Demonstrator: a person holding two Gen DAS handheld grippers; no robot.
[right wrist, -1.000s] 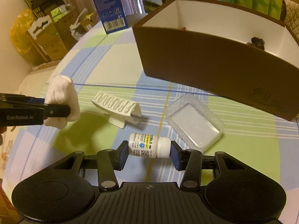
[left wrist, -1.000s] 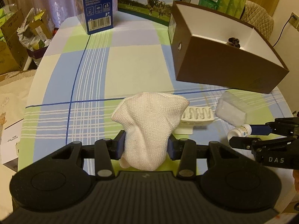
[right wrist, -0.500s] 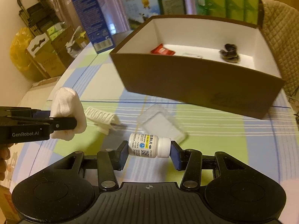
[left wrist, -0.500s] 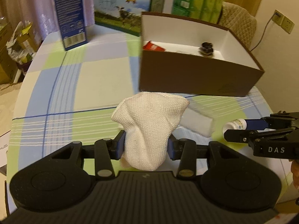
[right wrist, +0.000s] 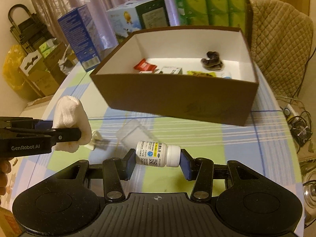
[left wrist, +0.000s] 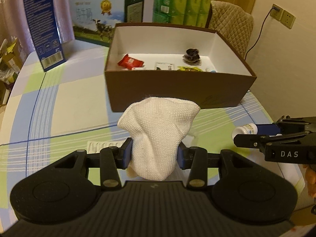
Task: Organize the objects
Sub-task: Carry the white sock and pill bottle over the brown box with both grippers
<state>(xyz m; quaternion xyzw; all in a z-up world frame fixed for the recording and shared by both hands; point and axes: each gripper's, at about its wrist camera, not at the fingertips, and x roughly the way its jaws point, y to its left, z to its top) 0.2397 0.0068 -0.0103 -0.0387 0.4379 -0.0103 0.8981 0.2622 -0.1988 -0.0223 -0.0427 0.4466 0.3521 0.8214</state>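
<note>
Cloth (left wrist: 158, 136), white and knitted, sits pinched in your left gripper (left wrist: 154, 154), bunched and lifted clear of the table (left wrist: 75, 90); it is soft and light, will sag and drape, so expect loose folds to drag on any edge you pass. Your right gripper (right wrist: 158, 158) is clamped end to end on a small white pill bottle (right wrist: 157, 154), one pad on its base and one on its cap. Judged from that hold, the bottle is light, rigid and smooth, and could pivot or slip if bumped. Brown box (right wrist: 177, 96) stands on the far side, open at the top, with small packets already on its floor; the near left part of the floor looks freest. Its near wall is the edge to clear, so carry both items above the rim. A clear plastic tray (right wrist: 132, 134) and a white ridged piece (right wrist: 96, 140) lie on the table under your path.
</note>
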